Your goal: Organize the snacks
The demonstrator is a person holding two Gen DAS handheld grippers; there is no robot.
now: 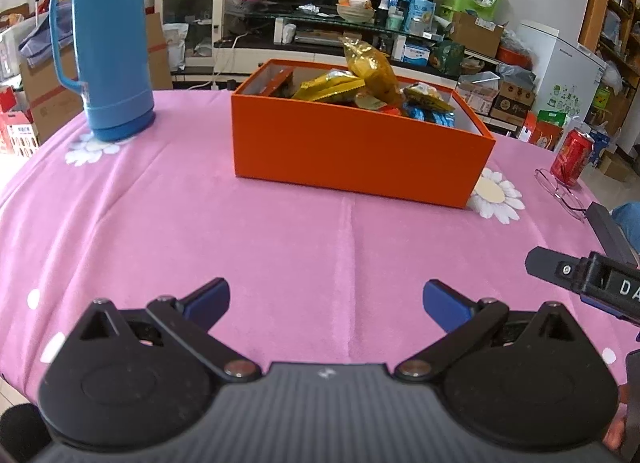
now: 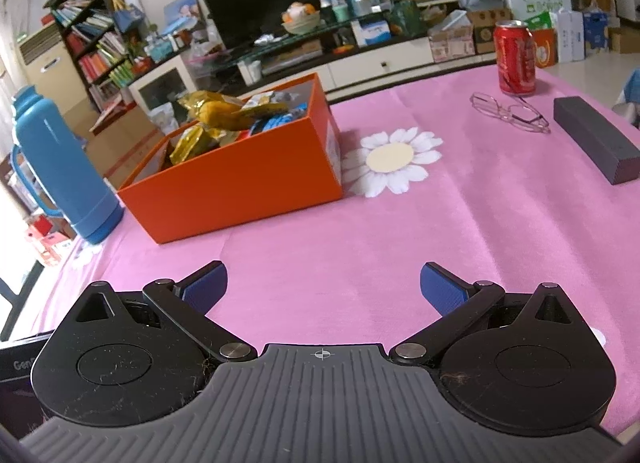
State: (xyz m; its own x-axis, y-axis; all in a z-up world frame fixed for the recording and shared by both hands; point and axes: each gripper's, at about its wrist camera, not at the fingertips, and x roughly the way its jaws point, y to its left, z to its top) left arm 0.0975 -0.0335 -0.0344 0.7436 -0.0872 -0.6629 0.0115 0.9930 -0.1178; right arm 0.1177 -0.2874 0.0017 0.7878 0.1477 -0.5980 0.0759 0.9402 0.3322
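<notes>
An orange box [image 1: 352, 151] stands on the pink tablecloth, holding several snack packets: yellow ones [image 1: 372, 71] sticking up and blue ones [image 1: 432, 115] at its right. It also shows in the right wrist view [image 2: 240, 187] with the yellow packets [image 2: 224, 111] on top. My left gripper [image 1: 326, 303] is open and empty, low over the cloth in front of the box. My right gripper [image 2: 324, 287] is open and empty, to the right of the left one; part of it shows in the left wrist view [image 1: 588, 279].
A blue thermos [image 1: 112, 43] stands left of the box, also in the right wrist view [image 2: 60, 167]. A red soda can [image 2: 516, 59], a pair of glasses [image 2: 512, 111] and a dark rectangular case [image 2: 596, 143] lie at the right. The pink tablecloth [image 2: 440, 231] has daisy prints.
</notes>
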